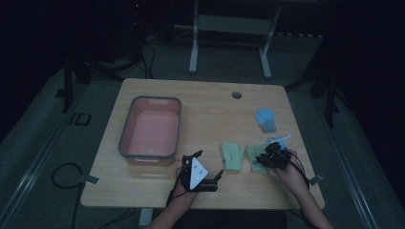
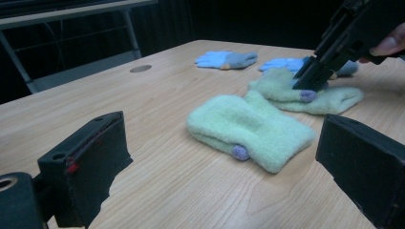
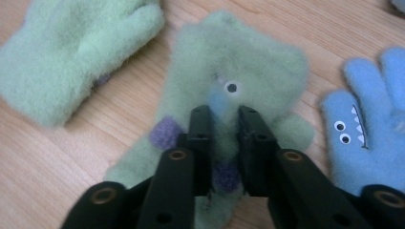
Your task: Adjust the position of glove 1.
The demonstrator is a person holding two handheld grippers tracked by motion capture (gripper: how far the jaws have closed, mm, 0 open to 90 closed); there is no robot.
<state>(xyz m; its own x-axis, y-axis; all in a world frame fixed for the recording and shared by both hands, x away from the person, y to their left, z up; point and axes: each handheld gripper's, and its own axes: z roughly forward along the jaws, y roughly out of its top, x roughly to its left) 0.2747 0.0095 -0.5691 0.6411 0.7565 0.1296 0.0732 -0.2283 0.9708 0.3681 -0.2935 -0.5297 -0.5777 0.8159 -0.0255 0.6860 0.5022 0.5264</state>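
Green fleece glove (image 3: 229,90), one of a pair: lay flat on the wooden table (image 1: 210,109), just to the right of its mate, the second green glove (image 1: 232,156), and well to the right of the pink bin (image 1: 150,129), with the near blue glove (image 3: 367,129) just beside it on the far side from that bin. Fabric looked thick, fuzzy and limp, so it would likely weigh next to nothing, fold and droop when lifted, and tolerate a firm squeeze without harm; slip seemed unlikely given the nap. Purple pompoms and a stuck-on eye marked the upper face. The right gripper (image 3: 224,114) was pinching a ridge of fleece at the glove's middle, jaws drawn close with cloth bunched between them; a bite there, or at the cuff, looked the soundest hold, since a single layer might pull up alone. The left gripper (image 1: 199,172) stood nearer the bin than either green glove, jaws spread wide and holding nothing. A second blue glove (image 1: 265,119) lay farther back, beyond the pair.
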